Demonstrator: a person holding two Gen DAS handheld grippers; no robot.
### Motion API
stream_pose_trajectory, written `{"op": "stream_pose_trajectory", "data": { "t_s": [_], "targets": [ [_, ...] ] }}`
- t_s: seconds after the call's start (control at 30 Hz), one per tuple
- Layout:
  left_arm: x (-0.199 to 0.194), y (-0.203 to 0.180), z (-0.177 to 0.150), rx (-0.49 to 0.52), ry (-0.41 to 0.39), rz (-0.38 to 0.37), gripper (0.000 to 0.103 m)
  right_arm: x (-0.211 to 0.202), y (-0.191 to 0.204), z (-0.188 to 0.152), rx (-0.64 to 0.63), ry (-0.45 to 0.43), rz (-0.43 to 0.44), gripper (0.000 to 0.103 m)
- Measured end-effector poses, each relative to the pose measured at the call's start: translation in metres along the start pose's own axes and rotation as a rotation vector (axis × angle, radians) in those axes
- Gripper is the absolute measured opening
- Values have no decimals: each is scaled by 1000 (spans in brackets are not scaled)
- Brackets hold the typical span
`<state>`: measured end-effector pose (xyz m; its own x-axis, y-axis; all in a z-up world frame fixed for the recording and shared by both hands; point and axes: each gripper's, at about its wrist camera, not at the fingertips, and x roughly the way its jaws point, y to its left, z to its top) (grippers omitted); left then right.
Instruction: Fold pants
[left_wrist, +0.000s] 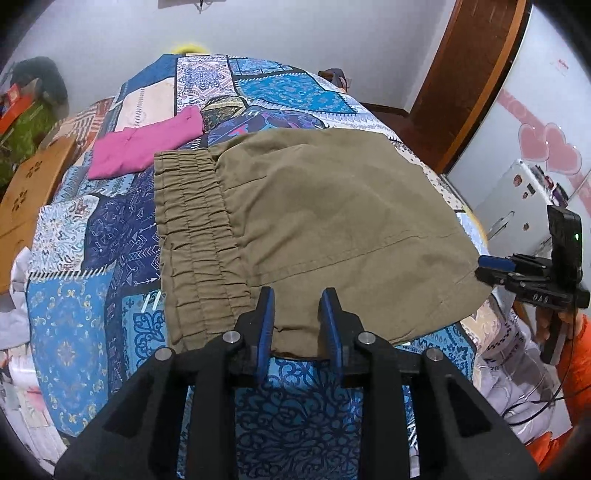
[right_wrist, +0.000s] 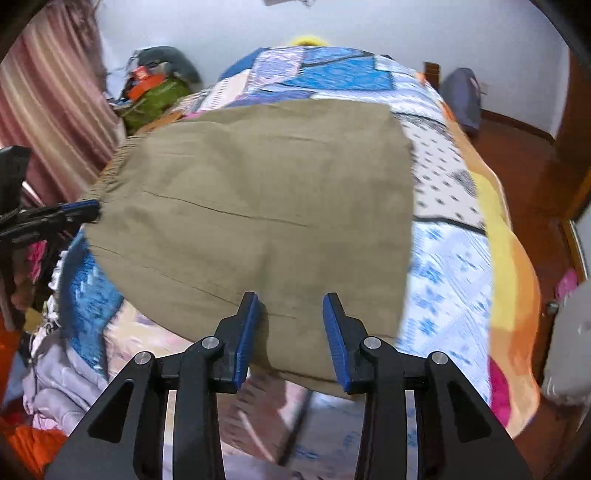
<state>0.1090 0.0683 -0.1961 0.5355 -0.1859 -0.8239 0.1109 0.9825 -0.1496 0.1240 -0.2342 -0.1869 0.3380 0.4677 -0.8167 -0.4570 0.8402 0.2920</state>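
Olive-khaki pants (left_wrist: 314, 206) lie folded flat on a patchwork quilt (left_wrist: 74, 332), with the gathered elastic waistband (left_wrist: 192, 229) at their left. My left gripper (left_wrist: 297, 295) stands open over the near hem beside the waistband, the cloth lying loose between its blue pads. The right wrist view is blurred; there the pants (right_wrist: 266, 192) fill the middle. My right gripper (right_wrist: 291, 297) is open too, astride their near edge without pinching it. Each gripper shows in the other's view: the right gripper (left_wrist: 495, 262) at the pants' right corner, the left gripper (right_wrist: 81, 206) at their left corner.
A folded pink garment (left_wrist: 144, 147) lies on the quilt beyond the waistband. A cardboard box (left_wrist: 29, 184) stands left of the bed, a wooden door (left_wrist: 461, 74) and a white appliance with pink hearts (left_wrist: 535, 147) to the right. An orange sleeve (left_wrist: 576, 350) holds the right gripper. Clothes (right_wrist: 55, 387) are piled low left.
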Motion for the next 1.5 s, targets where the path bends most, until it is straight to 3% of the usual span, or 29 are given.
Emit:
{"op": "stream_pose_trajectory", "data": {
  "t_s": [0.1,0.37,0.5,0.6,0.67,0.73,0.83,0.97,1.1,1.2,1.27,1.5],
  "targets": [
    [-1,-3,-2,15,-7,23,29,-4,-10,-6,44,-5,0,40],
    [-1,-1,6,-2,9,10,29,-12,-11,-9,51,-3,-45,41],
    [-14,3,22,-20,-30,26,30,-22,-7,2,38,-36,-47,41],
    [-23,11,40,-38,-73,42,38,-32,-1,14,29,-87,-43,43],
    [-25,16,53,-40,-100,81,49,-38,3,25,13,-124,-39,43],
    [-23,23,69,-40,-129,131,52,-42,7,38,-6,-153,-35,43],
    [-14,33,89,-48,-134,139,53,-44,13,58,-37,-193,-25,43],
    [10,52,111,-72,-110,147,55,-31,18,84,-75,-211,-26,43],
    [43,76,123,-112,-36,151,55,-5,8,113,-94,-207,-52,46],
    [61,88,126,-122,9,153,55,10,-4,129,-75,-182,-64,47],
    [70,93,125,-121,22,170,62,26,-16,142,-59,-164,-68,47],
    [93,112,119,-188,54,109,66,70,-41,172,-51,-116,-109,47]
  ]
}}
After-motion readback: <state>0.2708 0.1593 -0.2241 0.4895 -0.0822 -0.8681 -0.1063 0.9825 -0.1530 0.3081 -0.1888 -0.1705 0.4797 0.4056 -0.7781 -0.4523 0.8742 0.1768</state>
